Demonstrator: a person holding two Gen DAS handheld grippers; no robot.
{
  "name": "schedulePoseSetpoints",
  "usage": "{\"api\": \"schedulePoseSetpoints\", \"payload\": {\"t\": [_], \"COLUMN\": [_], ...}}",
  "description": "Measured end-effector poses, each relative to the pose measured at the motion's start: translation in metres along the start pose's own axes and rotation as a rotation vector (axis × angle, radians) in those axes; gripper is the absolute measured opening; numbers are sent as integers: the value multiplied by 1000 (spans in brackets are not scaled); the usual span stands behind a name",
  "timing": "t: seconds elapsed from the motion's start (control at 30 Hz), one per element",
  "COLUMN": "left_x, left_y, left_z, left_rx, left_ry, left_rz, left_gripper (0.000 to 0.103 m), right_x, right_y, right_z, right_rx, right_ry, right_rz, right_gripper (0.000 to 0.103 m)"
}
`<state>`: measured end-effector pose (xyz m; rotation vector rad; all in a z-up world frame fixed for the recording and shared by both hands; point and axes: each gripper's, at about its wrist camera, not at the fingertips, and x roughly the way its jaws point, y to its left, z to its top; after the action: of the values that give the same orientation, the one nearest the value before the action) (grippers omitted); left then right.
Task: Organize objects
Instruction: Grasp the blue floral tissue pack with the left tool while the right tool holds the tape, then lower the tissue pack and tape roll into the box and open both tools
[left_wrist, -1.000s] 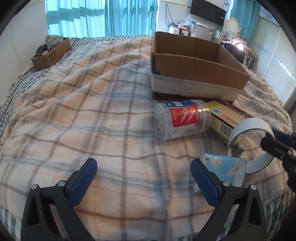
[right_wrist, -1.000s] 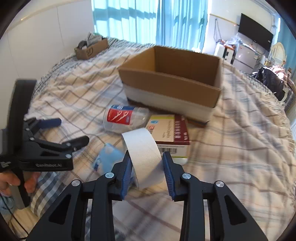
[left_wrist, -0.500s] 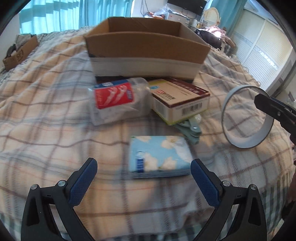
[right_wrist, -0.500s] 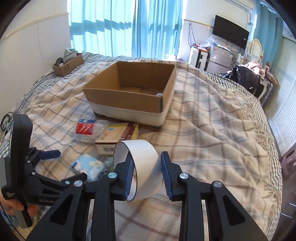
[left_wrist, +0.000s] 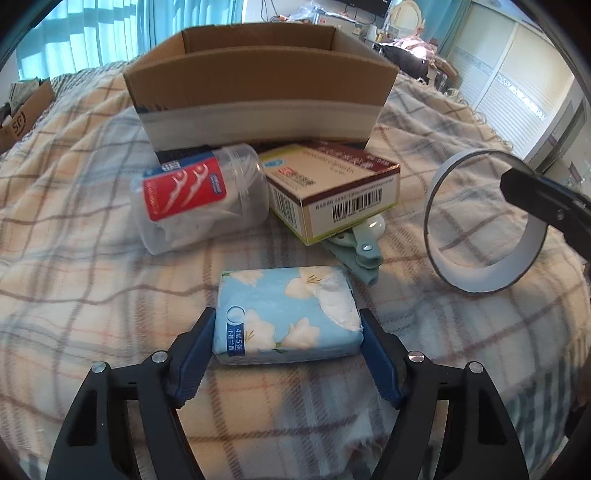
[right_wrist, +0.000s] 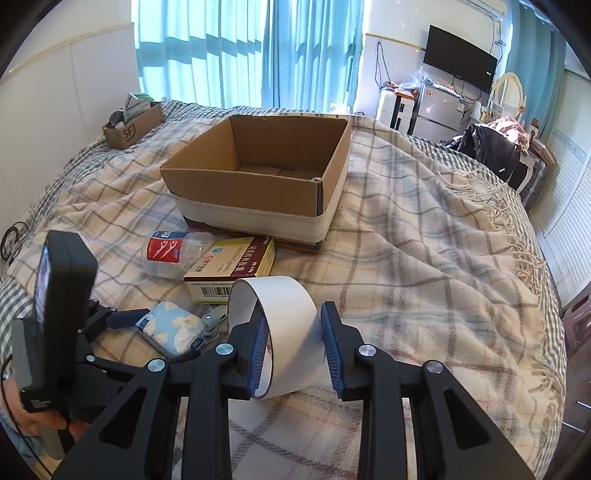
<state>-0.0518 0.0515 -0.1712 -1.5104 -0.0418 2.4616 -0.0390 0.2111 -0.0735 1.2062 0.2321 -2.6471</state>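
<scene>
Left wrist view: your left claw (left_wrist: 287, 347) has just been closing, pads now touching the tissue pack (left_wrist: 286, 316) on the bed (left_wrist: 92, 295), while your right claw (right_wrist: 295, 341) is clamped on the tape ring (right_wrist: 284, 325).

Your left gripper (left_wrist: 287, 334) is pointing steeply down, and its jaws have just been closing, with the tissue pack (left_wrist: 286, 314) between them and the blue pads at its two ends. Your right gripper (right_wrist: 295, 341) is tilting downward too, its jaws pinching the tape roll (right_wrist: 286, 328) by its band.
</scene>
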Motion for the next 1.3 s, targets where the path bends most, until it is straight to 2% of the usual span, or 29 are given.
{"api": "schedulePoseSetpoints", "payload": {"t": [0.4,0.6,0.8,1.03,1.13,1.3], "left_x": [-69,-107,-136,-147,-139,-109], "left_y": [8,14,31,51,58,67], "left_z": [12,40,84,144,169,197], "left_rx": [-23,-26,-38,-36,-32,-26], "left_ry": [-131,-217,-299,-380,-403,-395], "left_rz": [18,26,37,83,103,115], "left_gripper": [76,76,76,76,76,76], "right_x": [-43,-65,-74,-54,-37,4], "right_y": [14,23,26,24,20,16], "right_z": [8,31,71,130,154,187], "right_rx": [-27,-65,-96,-105,-96,-94], "right_ry": [-62,-126,-201,-268,-279,-267], "right_rz": [-34,-54,-65,-85,-75,-72], "right_gripper": [28,28,28,27,27,27]}}
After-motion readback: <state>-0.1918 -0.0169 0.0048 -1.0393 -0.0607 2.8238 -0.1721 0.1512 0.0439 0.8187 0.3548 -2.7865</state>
